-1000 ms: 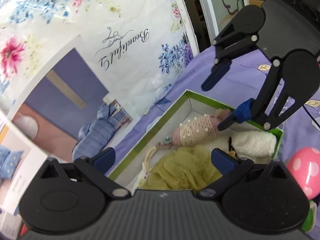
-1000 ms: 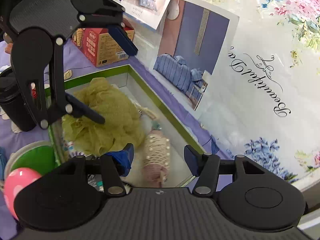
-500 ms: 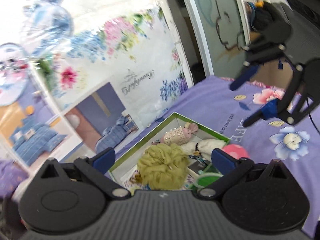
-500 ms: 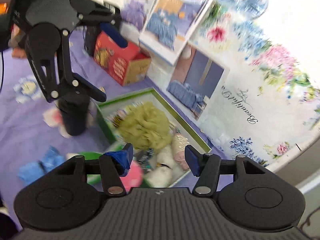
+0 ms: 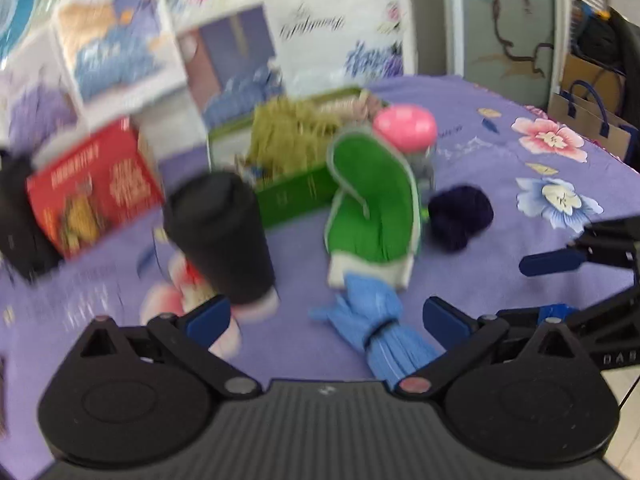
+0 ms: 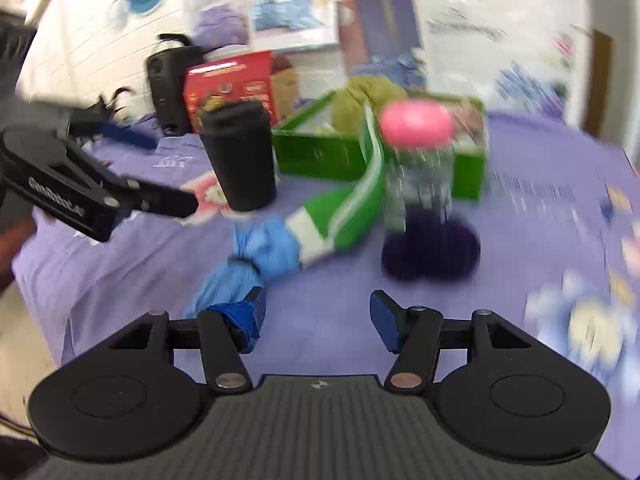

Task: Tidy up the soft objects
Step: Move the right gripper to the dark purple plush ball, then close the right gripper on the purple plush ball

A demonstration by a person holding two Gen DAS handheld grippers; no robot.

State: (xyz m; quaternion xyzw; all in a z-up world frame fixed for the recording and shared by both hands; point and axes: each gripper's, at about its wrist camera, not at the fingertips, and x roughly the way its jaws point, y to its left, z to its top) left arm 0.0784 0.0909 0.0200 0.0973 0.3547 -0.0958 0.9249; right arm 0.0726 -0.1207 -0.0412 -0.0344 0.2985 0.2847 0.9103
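Your left gripper (image 5: 326, 316) is spread wide with nothing between its pads, and your right gripper (image 6: 316, 318) is also spread and empty. The blue cloth bundle (image 5: 376, 332) lies on the purple bedspread (image 5: 500, 152), just ahead of both grippers, its long axis running toward the green box (image 5: 296, 196) where the yellow-green puff (image 5: 292, 136) already sits. From your left it sits almost centred between the fingers; from your right it lies off beside the left finger, so your left is better lined up.
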